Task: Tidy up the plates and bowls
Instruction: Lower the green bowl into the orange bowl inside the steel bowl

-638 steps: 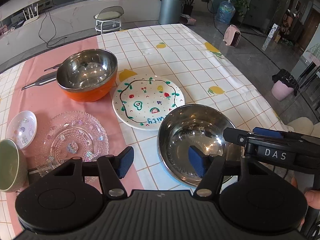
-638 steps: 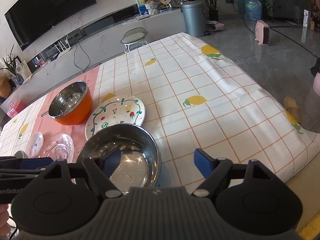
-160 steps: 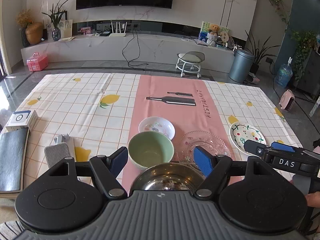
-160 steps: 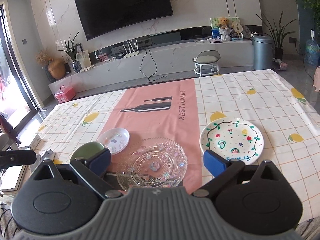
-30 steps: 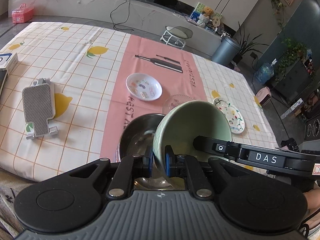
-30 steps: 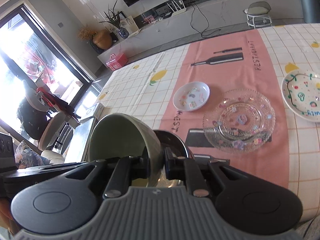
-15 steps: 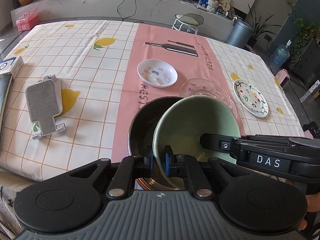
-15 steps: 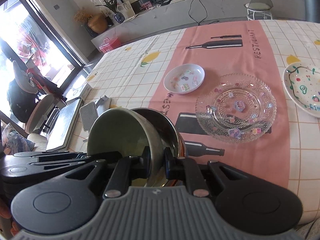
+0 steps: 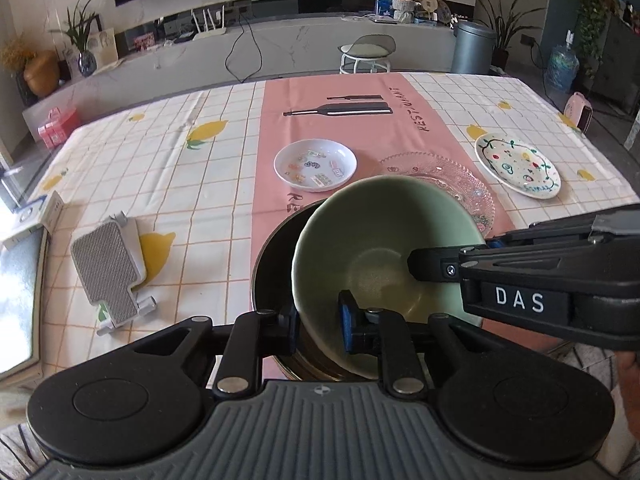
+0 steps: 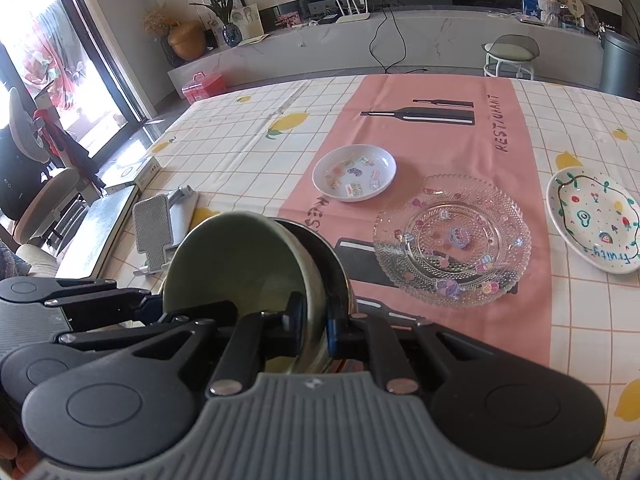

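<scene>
Table (image 9: 224, 184) fills the middle of both frames under a checked lemon cloth with a pink runner (image 9: 332, 136) down the centre. Far edge runs across the upper third, floor and a TV bench beyond. In the left wrist view the cloth's left half is mostly bare; only a grey stand (image 9: 110, 270) sits at lower left, with a box and a dark slab at the left edge. In the right wrist view the right edge drops away at far right.

Steel bowl (image 9: 276, 256) sits at lower centre on the runner, near the table's near edge. Green bowl (image 9: 384, 248) is tilted inside it, mouth toward the left wrist camera.

Glass plate (image 10: 452, 240): right of the bowls, apart from them. Painted plate (image 10: 592, 220): further right, near the table's right edge. Small white dish (image 10: 354, 172): above the bowls on the runner, clear of everything.

Left gripper (image 9: 318, 322): jaws have just been opening; now a narrow gap straddling the green bowl's near rim, the blue inner pad visibly off the wall. Right gripper (image 10: 314, 326): pinched tight on the green bowl's rim at lower centre, one finger inside, one outside next to the steel rim. Its arm crosses the right of the left wrist view into the green bowl.
</scene>
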Demonstrator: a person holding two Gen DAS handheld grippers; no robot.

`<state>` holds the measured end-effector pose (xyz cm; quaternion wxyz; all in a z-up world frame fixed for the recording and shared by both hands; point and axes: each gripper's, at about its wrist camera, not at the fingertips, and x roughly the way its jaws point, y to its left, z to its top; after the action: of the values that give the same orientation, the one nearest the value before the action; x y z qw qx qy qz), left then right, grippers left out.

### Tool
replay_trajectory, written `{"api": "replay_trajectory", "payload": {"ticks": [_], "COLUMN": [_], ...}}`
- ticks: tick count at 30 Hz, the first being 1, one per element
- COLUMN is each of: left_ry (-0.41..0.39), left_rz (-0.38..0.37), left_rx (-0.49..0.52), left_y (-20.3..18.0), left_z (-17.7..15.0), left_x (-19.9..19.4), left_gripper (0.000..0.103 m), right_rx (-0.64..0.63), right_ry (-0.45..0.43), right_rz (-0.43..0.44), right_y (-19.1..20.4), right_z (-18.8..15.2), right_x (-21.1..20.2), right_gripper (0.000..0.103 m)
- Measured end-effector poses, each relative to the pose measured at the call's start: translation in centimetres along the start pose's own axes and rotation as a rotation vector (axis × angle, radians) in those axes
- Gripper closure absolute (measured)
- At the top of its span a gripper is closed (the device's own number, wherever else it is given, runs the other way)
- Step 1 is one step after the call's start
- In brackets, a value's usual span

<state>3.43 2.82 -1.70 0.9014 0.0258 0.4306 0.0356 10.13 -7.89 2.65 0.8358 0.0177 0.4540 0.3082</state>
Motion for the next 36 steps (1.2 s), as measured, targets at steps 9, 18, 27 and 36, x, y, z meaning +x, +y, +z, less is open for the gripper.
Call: {"api": "replay_trajectory", "payload": {"ticks": [9, 18, 27, 36], "left_ry": [-0.092, -0.122, -0.123, -0.117], "left_rz": [0.106, 0.022, -0.185, -0.258], "left_rx": [0.070, 0.071, -0.094, -0.168], "left_y": [-1.1, 0.0, 3.7, 5.0], "left_z": [-0.3, -0.3, -0.2, -0.2], "left_x": [0.1, -0.2, 0.0, 0.4], "left_gripper": [0.075, 0.059, 0.053, 0.052], "right_rx": [-0.015, -0.012, 0.068, 0.122], "right_ry": [-0.020, -0.029, -0.080, -0.145], "right_rz": [-0.027, -0.031, 0.059, 0.102], "right_y": [0.5, 0.3, -0.7, -1.9], "right_z": [-0.1, -0.1, 0.2, 0.8], "right_x": [0.1, 0.2, -0.5, -2.2], "right_gripper": [0.089, 0.090, 0.077, 0.058]}}
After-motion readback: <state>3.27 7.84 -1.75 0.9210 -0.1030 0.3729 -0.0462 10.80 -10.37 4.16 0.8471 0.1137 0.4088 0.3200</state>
